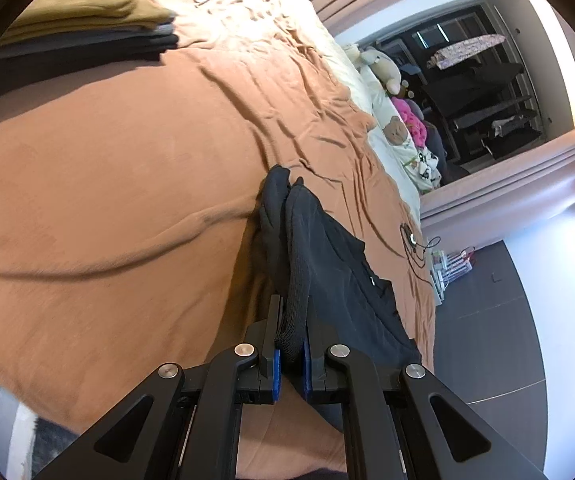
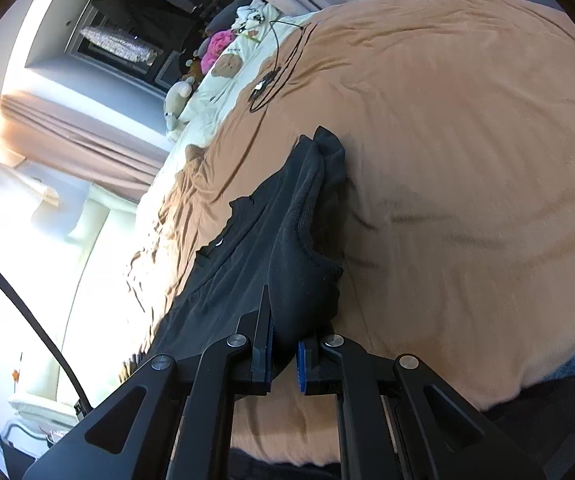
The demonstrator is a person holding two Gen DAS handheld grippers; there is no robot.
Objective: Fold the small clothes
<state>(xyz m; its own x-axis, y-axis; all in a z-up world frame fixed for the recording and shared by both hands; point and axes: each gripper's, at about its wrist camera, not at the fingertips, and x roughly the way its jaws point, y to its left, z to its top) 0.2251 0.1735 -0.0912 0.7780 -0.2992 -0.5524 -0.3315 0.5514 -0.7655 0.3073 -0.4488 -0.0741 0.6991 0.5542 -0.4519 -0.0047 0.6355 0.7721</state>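
A small black garment (image 1: 327, 264) hangs stretched above the orange bedspread (image 1: 127, 184), its far end still touching the bed. My left gripper (image 1: 292, 320) is shut on its ribbed edge, which is pinched between the blue pads. In the right wrist view the same black garment (image 2: 271, 232) runs away from my right gripper (image 2: 285, 336), which is shut on its other corner. The cloth is doubled over along a thick hem. A small white mark shows on the fabric.
A stack of folded clothes (image 1: 87, 20), olive on top of grey and black, lies on the far left of the bed. A black cable (image 2: 275, 68) lies near the cream bedding (image 2: 223, 80) with soft toys. Beyond that are a dark window (image 1: 475, 92) and grey floor (image 1: 487, 320).
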